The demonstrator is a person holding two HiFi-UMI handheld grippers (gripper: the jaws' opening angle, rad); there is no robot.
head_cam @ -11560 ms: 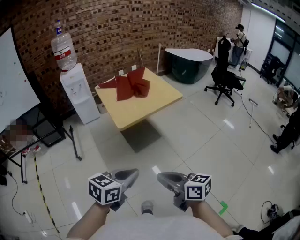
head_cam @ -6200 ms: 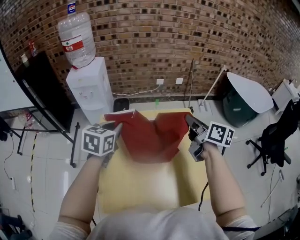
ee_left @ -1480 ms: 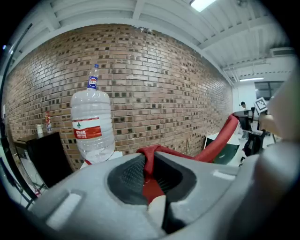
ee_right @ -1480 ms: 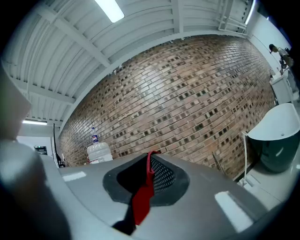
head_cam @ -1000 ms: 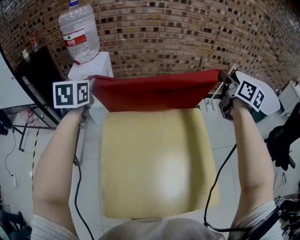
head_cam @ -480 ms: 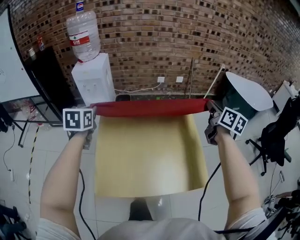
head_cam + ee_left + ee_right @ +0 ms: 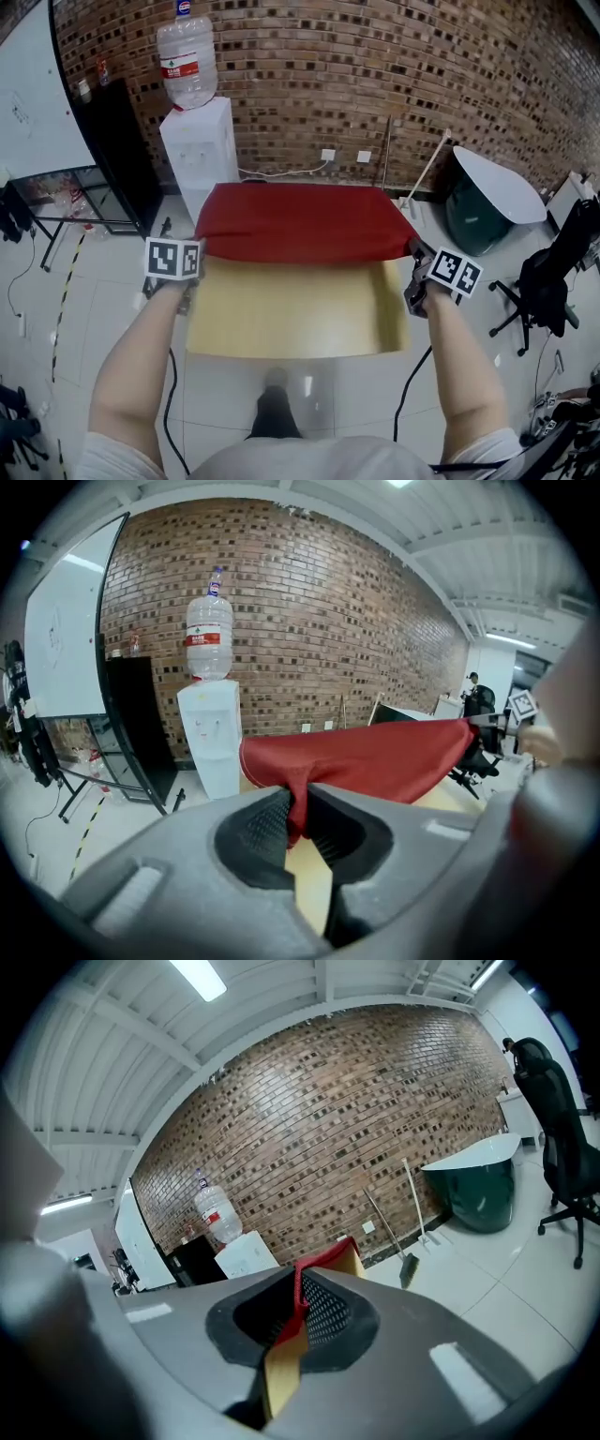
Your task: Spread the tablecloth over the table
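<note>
Clock directions take the tabletop in the head view as the dial, with 12 toward the brick wall.

1. The water dispenser (image 7: 202, 155) stands at about 11 o'clock from the table, against the brick wall (image 7: 375, 66), with its bottle (image 7: 187, 66) on top.
2. The left forearm (image 7: 131, 375) is bare. It reaches up from 7 o'clock nearly straight, with the wrist just outside the table's left edge.
3. The left gripper (image 7: 199, 251) sits at 9 o'clock and tips downward toward the wall. In the left gripper view (image 7: 298, 808) its jaws are clenched on a gathered corner of the tablecloth (image 7: 375, 761).
4. The red tablecloth (image 7: 295, 220) covers the far half of the table, from 12 o'clock back to roughly the dial's centre. Its near hem is drawn taut between the two grippers. In the left gripper view that hem hangs a little above the wood.
5. The table (image 7: 291, 319) is bare and yellow from the hem down to 6 o'clock.
6. The right gripper (image 7: 412, 251) is at 3 o'clock, level with the left one, and points closer to horizontal. In the right gripper view (image 7: 298, 1302) its jaws are pinched on the thin red edge of the cloth (image 7: 323, 1258), and the table's edge (image 7: 281, 1372) shows below them.
7. The right forearm (image 7: 464, 375) comes up from 5 o'clock and leans slightly inward toward the table corner.
8. A dark green tub with a white lid (image 7: 487, 197) stands at 2 o'clock, and an office chair (image 7: 562, 272) is beyond 3 o'clock.
</note>
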